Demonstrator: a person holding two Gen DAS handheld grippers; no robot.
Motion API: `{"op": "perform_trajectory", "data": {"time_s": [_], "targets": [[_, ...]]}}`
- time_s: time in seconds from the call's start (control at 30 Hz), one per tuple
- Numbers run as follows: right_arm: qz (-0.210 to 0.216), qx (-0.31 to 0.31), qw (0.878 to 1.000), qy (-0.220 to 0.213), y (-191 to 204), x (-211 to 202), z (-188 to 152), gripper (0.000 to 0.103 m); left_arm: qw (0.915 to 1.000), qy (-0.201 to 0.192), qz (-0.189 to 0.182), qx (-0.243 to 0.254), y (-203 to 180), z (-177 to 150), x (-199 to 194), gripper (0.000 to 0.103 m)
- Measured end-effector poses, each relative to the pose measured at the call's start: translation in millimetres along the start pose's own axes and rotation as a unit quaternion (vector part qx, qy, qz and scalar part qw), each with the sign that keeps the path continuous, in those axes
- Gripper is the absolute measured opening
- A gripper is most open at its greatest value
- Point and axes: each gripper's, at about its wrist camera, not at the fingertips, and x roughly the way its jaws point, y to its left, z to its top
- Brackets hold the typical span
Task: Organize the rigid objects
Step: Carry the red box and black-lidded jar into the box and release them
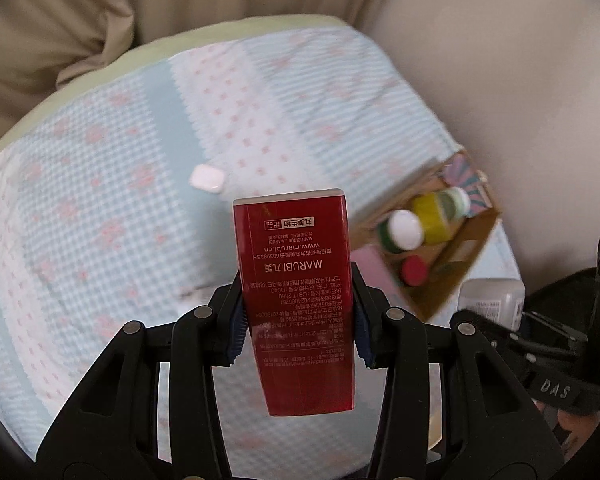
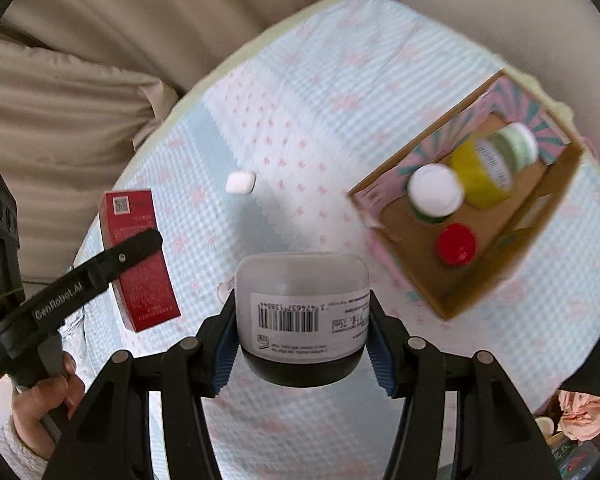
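My left gripper (image 1: 300,320) is shut on a red carton (image 1: 296,288) with white print, held upright above the bed. In the right wrist view the same carton (image 2: 148,292) hangs at the left with a black finger (image 2: 140,246) across it. My right gripper (image 2: 302,320) is shut on a white jar (image 2: 302,292) with a barcode label and a dark end, its blue pads (image 2: 226,344) pressing on both sides. An open cardboard box (image 2: 440,304) lies to the right. It holds a yellow bottle (image 2: 484,172), a white-capped bottle (image 2: 434,192) and a red-capped one (image 2: 456,244).
A light blue checked bedspread (image 2: 320,100) with pink flowers lies below both grippers. A small white case (image 2: 241,183) rests on it, left of the box. Beige curtains (image 2: 80,80) hang behind. A person's hand (image 2: 40,408) grips the left tool's handle.
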Motion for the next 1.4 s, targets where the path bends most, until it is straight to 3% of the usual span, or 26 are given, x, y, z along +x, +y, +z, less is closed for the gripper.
{"op": "perform_trajectory", "data": {"time_s": [0.3,0.6,1.0,1.23,1.4], "targets": [[-0.008,0.000,0.999,-0.039,-59.8,-53.2,14.5,0.052,0.9994,-0.026,-0.022,-0.011,-79.8,-5.1,-10.3,0.039],[-0.022,-0.057,0.998,-0.007,-139.3,-65.4,55.5,0.052,0.9959,-0.025,-0.020,-0.084,-143.2,-12.6,39.3,0.039],[-0.028,-0.136,0.987,0.082,-220.6,-3.2,118.2,0.052,0.9873,0.004,-0.013,-0.158,-196.8,0.7,146.0,0.039],[-0.026,-0.153,0.978,0.137,-249.7,41.9,134.9,0.052,0.9884,0.026,0.001,-0.149,-221.7,10.1,200.9,0.039],[-0.021,-0.165,0.973,0.162,-260.8,67.5,142.1,0.052,0.9895,0.026,0.021,-0.140,-228.1,16.3,219.9,0.039]]}}
